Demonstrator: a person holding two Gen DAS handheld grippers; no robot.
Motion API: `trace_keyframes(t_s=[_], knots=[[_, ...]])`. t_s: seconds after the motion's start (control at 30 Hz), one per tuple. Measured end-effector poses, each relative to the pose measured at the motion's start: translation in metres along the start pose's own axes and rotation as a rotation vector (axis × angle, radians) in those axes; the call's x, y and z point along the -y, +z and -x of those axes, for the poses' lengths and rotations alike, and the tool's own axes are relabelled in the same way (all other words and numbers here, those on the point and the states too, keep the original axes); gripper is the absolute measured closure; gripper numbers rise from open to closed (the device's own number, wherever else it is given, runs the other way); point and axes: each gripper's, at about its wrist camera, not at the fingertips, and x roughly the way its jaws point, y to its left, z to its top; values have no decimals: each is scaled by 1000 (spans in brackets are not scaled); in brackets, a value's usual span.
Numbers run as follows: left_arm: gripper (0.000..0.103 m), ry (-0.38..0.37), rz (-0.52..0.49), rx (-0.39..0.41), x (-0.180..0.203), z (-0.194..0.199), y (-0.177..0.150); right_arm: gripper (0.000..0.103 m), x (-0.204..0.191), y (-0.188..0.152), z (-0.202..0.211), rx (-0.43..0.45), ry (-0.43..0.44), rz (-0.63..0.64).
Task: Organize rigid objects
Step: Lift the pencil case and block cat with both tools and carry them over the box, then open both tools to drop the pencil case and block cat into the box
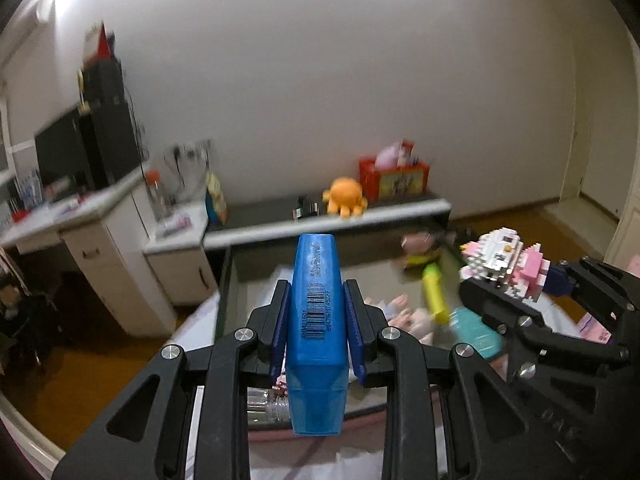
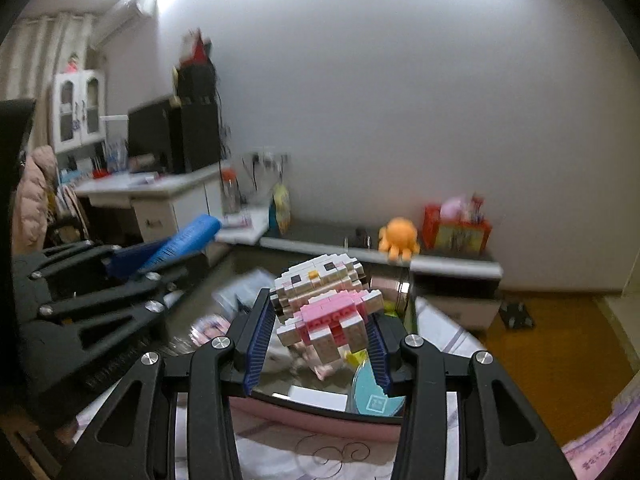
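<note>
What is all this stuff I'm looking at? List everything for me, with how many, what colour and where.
blue plastic case: one, blue with a barcode, clamped in the left gripper
block figure: one, white and pink, clamped in the right gripper
tray: one, pink-rimmed, below both grippers, holding blurred items
yellow tube: one, yellow, in the tray
orange octopus plush: one, orange, on the low shelf by the wall
red box: one, red, right of the plush on the shelf
monitor: one, black, on the white desk at left
left gripper: one, black with blue pads
right gripper: one, black with blue pads
</note>
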Motion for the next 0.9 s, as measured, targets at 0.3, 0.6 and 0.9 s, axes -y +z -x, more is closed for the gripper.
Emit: trace_keyframes(t_s=[0.3, 0.6, 0.9], knots=[[76, 4, 5, -157, -11, -73, -21, 59, 32, -32, -63, -167, -3, -67], [26, 25, 46, -105, -21, -50, -13, 21, 30, -21, -44, -124, -16, -87], [1, 41, 66, 87, -20, 76, -14, 0, 1, 1, 64, 81, 28, -74]])
